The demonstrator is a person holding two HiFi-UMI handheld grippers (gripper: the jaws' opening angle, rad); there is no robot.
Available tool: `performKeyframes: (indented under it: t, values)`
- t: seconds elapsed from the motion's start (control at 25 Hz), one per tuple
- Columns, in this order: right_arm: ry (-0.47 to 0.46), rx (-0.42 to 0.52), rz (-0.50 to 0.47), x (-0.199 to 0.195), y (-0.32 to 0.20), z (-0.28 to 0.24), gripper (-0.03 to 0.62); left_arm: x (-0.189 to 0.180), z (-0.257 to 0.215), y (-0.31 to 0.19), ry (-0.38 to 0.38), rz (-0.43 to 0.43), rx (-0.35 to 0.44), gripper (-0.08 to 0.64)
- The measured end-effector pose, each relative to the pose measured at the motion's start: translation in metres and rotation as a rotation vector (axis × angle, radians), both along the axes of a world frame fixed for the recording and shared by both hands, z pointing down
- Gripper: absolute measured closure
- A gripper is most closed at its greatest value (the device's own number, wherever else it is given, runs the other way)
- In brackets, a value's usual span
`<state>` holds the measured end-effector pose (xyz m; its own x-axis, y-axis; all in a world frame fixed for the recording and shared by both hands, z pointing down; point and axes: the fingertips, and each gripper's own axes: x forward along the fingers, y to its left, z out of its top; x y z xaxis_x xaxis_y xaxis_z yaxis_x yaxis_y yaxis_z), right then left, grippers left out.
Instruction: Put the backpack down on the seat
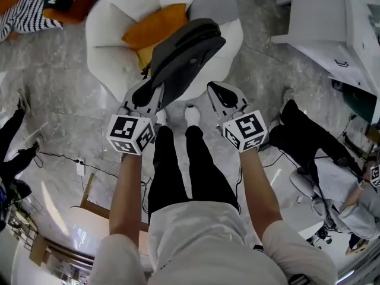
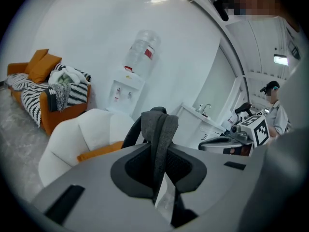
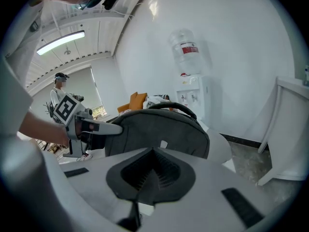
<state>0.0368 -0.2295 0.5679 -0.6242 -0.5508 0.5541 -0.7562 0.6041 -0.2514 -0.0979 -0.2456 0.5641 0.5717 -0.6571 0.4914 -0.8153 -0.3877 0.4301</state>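
A dark grey backpack (image 1: 184,49) hangs tilted over the front of a white armchair (image 1: 110,34), beside the orange cushion (image 1: 154,25) that lies on its seat. My left gripper (image 1: 156,92) is shut on the backpack's grey strap (image 2: 161,134), which runs up between its jaws in the left gripper view. Just right of the bag, my right gripper (image 1: 215,89) has its jaws together and nothing in them. The right gripper view shows the backpack (image 3: 159,127) straight ahead, with the left gripper (image 3: 89,127) at its left side.
A white cabinet (image 1: 332,22) stands at the right. A person in black (image 1: 309,135) sits low on the floor at the right. An orange sofa with a striped blanket (image 1: 35,5) is at the far left. A power strip (image 1: 80,168) and its cable lie on the marble floor.
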Motion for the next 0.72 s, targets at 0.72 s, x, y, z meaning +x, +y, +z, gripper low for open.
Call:
performKeyframes:
  t: [0.72]
  values:
    - [0.022, -0.051, 0.102, -0.015, -0.013, 0.092, 0.569, 0.019, 0.106, -0.045, 0.199, 0.067, -0.059, 0.494]
